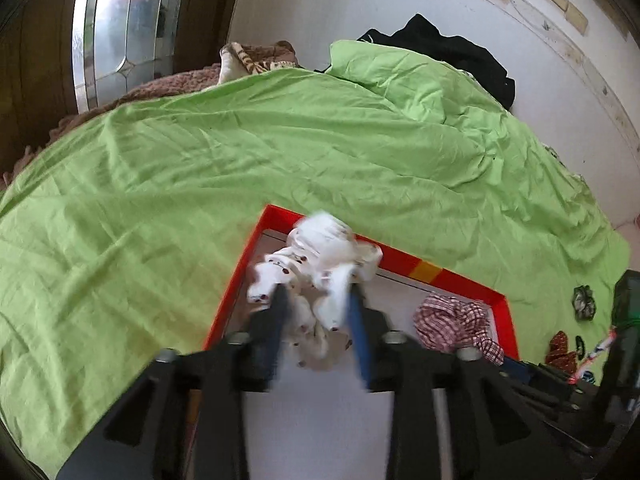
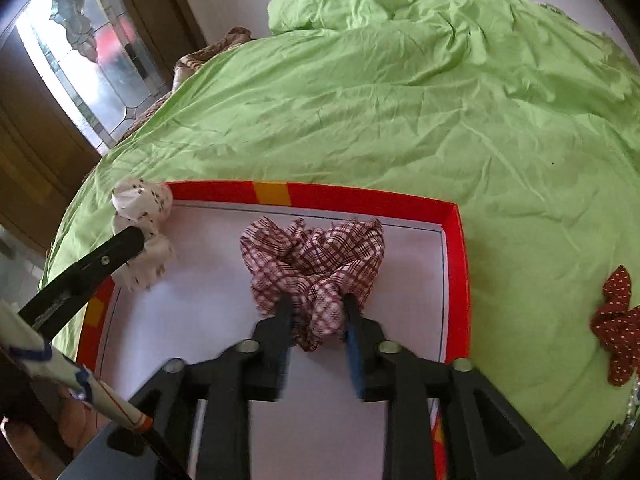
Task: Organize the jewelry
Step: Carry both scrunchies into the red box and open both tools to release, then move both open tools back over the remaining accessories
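A red-rimmed tray [image 1: 400, 261] with a white floor lies on a green bedsheet; it also shows in the right wrist view [image 2: 456, 248]. My left gripper [image 1: 318, 300] is shut on a white scrunchie with dark spots [image 1: 320, 256], held over the tray's far left corner; this scrunchie also shows in the right wrist view [image 2: 142, 226]. My right gripper [image 2: 314, 300] is shut on a red-and-white checked scrunchie [image 2: 316, 256] resting on the tray floor near its far rim; it appears in the left wrist view [image 1: 452, 320] too.
A dark red dotted scrunchie [image 2: 618, 328] lies on the sheet [image 2: 400, 112] right of the tray. More small hair items [image 1: 584, 302] lie on the sheet at the right. Black clothing [image 1: 448, 48] and a brown blanket [image 1: 256, 60] sit at the far side of the bed.
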